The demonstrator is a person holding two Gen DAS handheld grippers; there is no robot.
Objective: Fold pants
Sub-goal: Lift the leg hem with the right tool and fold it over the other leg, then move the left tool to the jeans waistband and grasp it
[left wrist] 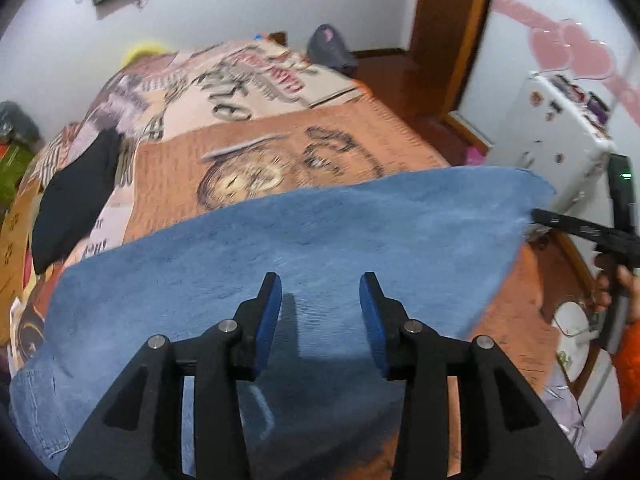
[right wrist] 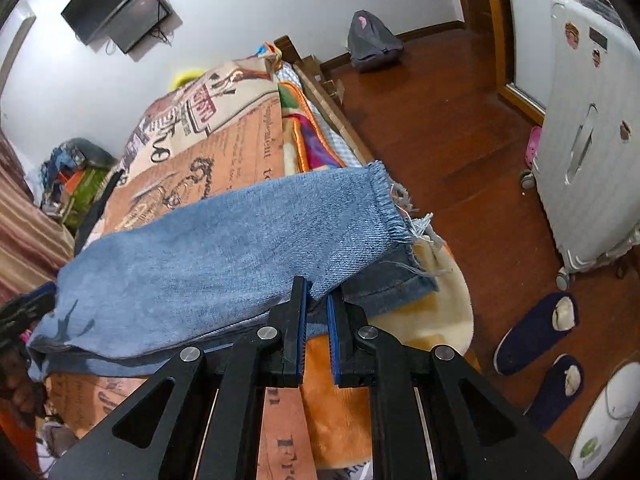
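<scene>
We see one pair of jeans (right wrist: 208, 240) lying across the bed (right wrist: 240, 140). Our left gripper (left wrist: 320, 292) hangs wide above the denim, holding nothing. Our right gripper (right wrist: 317, 300) is narrowed onto the leg's edge, apparently pinching it. Two slippers (right wrist: 536, 332) sit on the floor.

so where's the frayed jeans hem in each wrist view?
Left wrist: hem at right, far end of the jeans, beside the right tongs.
Right wrist: hem centre-right, above the tongs.
Shared landmark: grey backpack on the floor.
</scene>
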